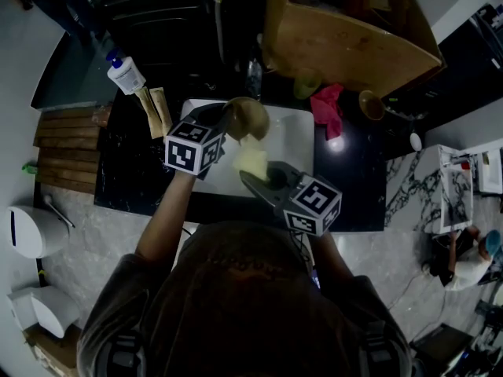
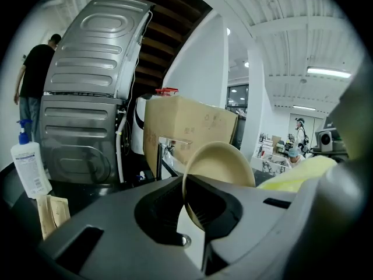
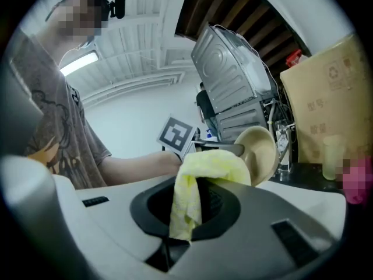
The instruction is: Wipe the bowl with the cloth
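Note:
A beige bowl (image 1: 247, 118) is held tilted on its side above the white sink basin (image 1: 296, 144). My left gripper (image 1: 222, 124) is shut on the bowl's rim (image 2: 192, 200). A yellow cloth (image 1: 253, 160) hangs bunched from my right gripper (image 1: 259, 181), which is shut on it. In the right gripper view the cloth (image 3: 201, 179) lies against the bowl (image 3: 260, 151), just in front of its inner face. The left gripper view shows the bowl (image 2: 221, 171) from its edge with the cloth (image 2: 297, 171) beyond it at the right.
A white pump bottle (image 1: 124, 74) and two paper packets (image 1: 154, 110) stand left of the sink on the dark counter. A pink rag (image 1: 330, 110) and a small cup (image 1: 370, 104) lie to the right. A large cardboard box (image 1: 346, 30) sits behind.

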### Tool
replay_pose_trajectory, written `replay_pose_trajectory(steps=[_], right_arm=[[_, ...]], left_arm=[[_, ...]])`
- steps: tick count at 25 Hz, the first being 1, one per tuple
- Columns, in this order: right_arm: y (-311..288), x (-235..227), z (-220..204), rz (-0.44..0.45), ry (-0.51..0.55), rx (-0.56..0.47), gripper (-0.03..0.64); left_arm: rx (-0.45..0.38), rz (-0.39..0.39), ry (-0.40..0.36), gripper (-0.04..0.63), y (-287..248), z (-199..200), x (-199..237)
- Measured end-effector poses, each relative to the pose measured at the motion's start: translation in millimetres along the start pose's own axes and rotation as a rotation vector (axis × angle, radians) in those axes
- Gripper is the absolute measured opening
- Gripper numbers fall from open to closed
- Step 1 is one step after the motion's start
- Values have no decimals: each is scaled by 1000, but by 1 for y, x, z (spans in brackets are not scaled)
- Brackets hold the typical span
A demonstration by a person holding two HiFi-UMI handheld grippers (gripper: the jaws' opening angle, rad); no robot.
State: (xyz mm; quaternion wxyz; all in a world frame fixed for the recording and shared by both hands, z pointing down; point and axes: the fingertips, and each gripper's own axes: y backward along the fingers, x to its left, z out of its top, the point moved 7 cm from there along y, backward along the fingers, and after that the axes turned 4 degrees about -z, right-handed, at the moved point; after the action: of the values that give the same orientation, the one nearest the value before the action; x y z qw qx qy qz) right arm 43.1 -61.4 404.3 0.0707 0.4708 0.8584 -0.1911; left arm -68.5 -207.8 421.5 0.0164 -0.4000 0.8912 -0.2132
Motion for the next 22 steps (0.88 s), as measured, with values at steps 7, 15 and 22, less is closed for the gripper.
replay_pose_trajectory(steps=[7,15,22], right_arm=[[-13,-23,10,-46,-13,11,28],[-25,-47,20,-105,11,52,28],[-39,-59,15,-144,40,138,28]], left_arm=[[26,-34,-34,18,-5,-6,-20],[39,-58,-53,18,-6,-12,-34],[39,-8,-122,20,-5,-10,-33]])
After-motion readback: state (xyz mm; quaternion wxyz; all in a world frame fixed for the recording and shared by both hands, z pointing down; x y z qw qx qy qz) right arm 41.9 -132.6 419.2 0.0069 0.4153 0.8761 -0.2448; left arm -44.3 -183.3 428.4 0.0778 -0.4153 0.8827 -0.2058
